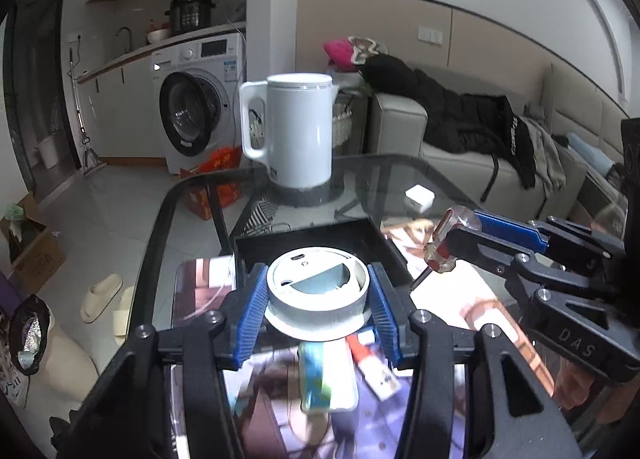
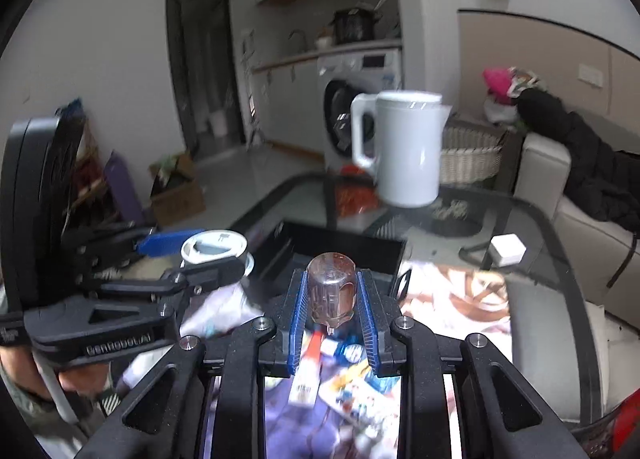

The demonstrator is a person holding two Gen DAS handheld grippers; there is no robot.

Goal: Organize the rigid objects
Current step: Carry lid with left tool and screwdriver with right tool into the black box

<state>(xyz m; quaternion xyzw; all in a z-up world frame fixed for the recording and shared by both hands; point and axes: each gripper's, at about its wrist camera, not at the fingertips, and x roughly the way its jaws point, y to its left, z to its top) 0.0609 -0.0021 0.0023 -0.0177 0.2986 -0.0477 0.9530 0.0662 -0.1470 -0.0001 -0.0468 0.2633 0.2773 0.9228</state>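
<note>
Round white device (image 1: 318, 291) sits pinched between my left hand-held gripper's (image 1: 318, 309) blue pads at lower centre of the left view, lifted above the glass surface (image 1: 400, 175) and just in front of the black tray (image 1: 384, 237). My right hand-held gripper (image 2: 331, 311) clamps the clear-handled screwdriver (image 2: 331, 291) at lower centre of its view, tip pointing down over scattered small items.

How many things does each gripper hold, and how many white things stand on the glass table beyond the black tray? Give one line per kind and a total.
Round white device in the left gripper: 1
Screwdriver in the right gripper: 1
White kettle: 1
Small white box: 1
Total: 4
</note>
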